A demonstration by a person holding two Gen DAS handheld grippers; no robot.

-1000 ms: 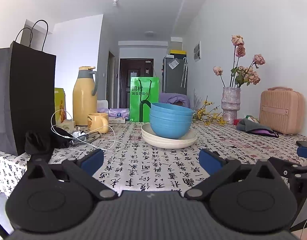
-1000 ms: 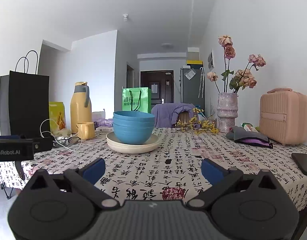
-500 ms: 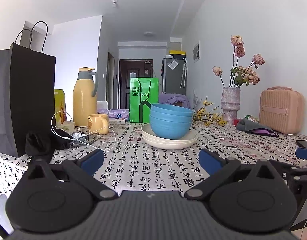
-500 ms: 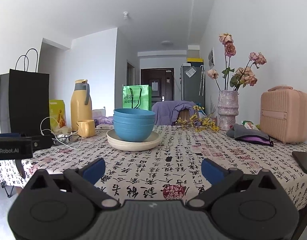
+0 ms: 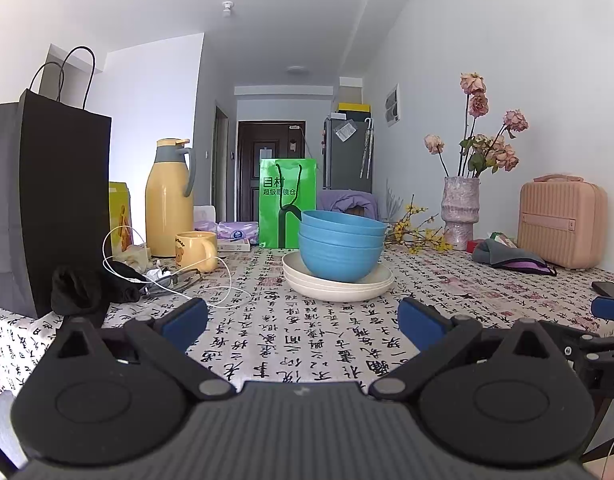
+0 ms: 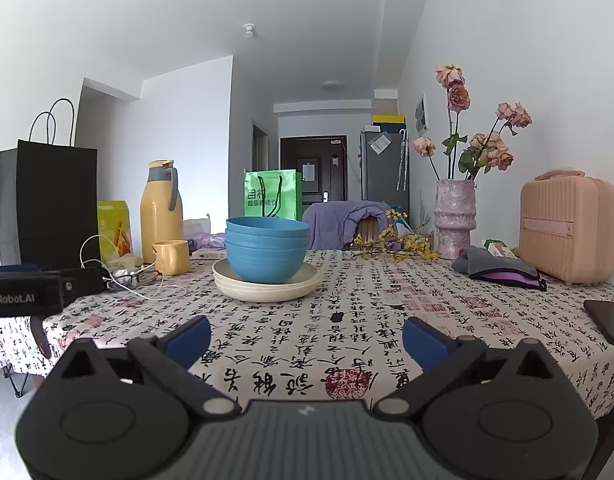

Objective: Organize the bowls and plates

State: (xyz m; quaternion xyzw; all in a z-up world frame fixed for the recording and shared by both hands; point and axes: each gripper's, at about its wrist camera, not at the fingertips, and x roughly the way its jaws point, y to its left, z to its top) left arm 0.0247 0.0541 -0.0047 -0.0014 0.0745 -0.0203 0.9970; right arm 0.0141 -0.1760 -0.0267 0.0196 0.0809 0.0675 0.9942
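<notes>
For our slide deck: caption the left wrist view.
Open left gripper faces blue bowls stacked on cream plates.

Three blue bowls (image 5: 341, 246), three cream plates (image 5: 339, 286)

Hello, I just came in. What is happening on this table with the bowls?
A person holds a gripper in each hand, and both point at the dishes from the near table edge. The left gripper and the right gripper are open and hold nothing. The blue bowls sit nested on a stack of cream plates in the middle of the table. Nothing is being touched. A yellow mug and a flower vase stand to the sides.
</notes>
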